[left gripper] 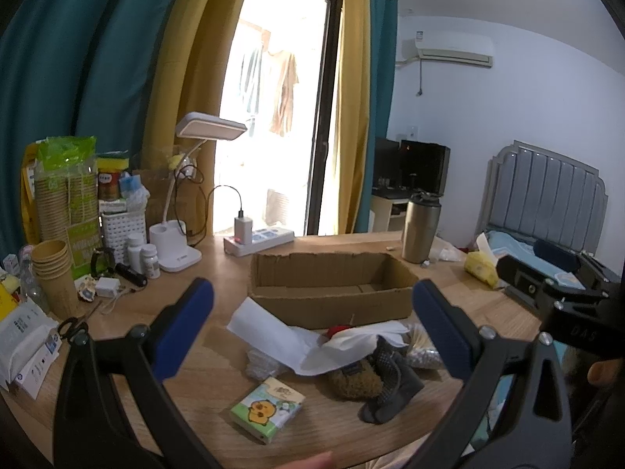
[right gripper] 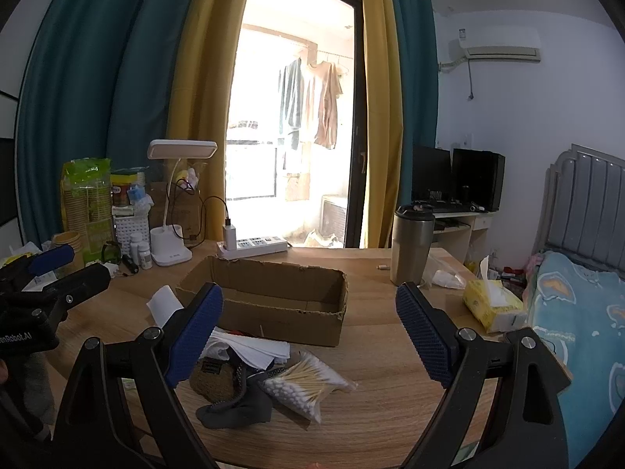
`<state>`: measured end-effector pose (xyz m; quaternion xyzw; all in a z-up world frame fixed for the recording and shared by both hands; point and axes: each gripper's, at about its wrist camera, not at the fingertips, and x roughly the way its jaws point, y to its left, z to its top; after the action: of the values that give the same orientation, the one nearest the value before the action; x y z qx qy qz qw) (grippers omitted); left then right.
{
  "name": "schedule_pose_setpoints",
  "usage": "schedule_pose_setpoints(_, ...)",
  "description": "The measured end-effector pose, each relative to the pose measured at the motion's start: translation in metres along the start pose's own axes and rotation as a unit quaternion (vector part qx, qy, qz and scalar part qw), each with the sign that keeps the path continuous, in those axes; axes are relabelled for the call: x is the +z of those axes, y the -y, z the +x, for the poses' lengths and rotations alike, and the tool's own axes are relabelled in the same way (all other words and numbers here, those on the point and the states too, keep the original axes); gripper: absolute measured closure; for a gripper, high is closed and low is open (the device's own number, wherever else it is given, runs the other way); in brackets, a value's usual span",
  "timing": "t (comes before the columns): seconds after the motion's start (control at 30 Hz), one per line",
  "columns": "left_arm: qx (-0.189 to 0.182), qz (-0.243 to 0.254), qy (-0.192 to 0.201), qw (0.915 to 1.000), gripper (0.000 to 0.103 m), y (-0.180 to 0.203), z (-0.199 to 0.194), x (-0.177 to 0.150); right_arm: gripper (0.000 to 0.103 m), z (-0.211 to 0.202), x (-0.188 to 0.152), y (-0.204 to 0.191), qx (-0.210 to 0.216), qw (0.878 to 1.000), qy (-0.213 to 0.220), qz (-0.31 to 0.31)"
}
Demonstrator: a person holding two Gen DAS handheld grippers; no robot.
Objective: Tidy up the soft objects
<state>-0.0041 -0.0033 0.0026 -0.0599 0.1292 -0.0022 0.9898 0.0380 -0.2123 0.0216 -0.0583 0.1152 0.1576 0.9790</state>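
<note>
An empty cardboard box [left gripper: 332,287] [right gripper: 273,301] sits mid-table. In front of it lies a pile: white tissue sheets [left gripper: 289,342] [right gripper: 250,346], a brown fuzzy item [left gripper: 355,381] [right gripper: 213,379], grey socks [left gripper: 390,387] [right gripper: 238,406], a bag of cotton swabs [right gripper: 308,385] and a small tissue pack with a duck print [left gripper: 267,408]. My left gripper [left gripper: 312,330] is open above the pile, holding nothing. My right gripper [right gripper: 310,336] is open above the pile's right side, holding nothing.
A steel tumbler [right gripper: 412,244] and a yellow tissue pack [right gripper: 492,303] stand at the right of the table. A power strip [left gripper: 259,238], desk lamp [left gripper: 175,250], paper cups [left gripper: 52,269] and bottles crowd the left and back. A bed [right gripper: 586,312] lies to the right.
</note>
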Motion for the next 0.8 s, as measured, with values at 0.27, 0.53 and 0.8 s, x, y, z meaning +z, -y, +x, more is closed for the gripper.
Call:
schedule_pose_setpoints(0.27,0.0,0.0,0.0,1.0,0.0,0.0001,0.0,-0.0003,0.011,0.0,-0.0012,0.0006,0.001,1.0,-0.002,0.0)
schedule_pose_setpoints(0.53,0.0,0.0,0.0,1.0,0.0,-0.0011,-0.0002,-0.0011,0.011,-0.0001,-0.0023,0.0012,0.0,1.0,-0.003,0.001)
schedule_pose_setpoints(0.8,0.0,0.0,0.0,1.0,0.0,-0.0012,-0.0002,-0.0009,0.011,0.0008,-0.0028,0.0013,0.0,1.0,-0.004,0.001)
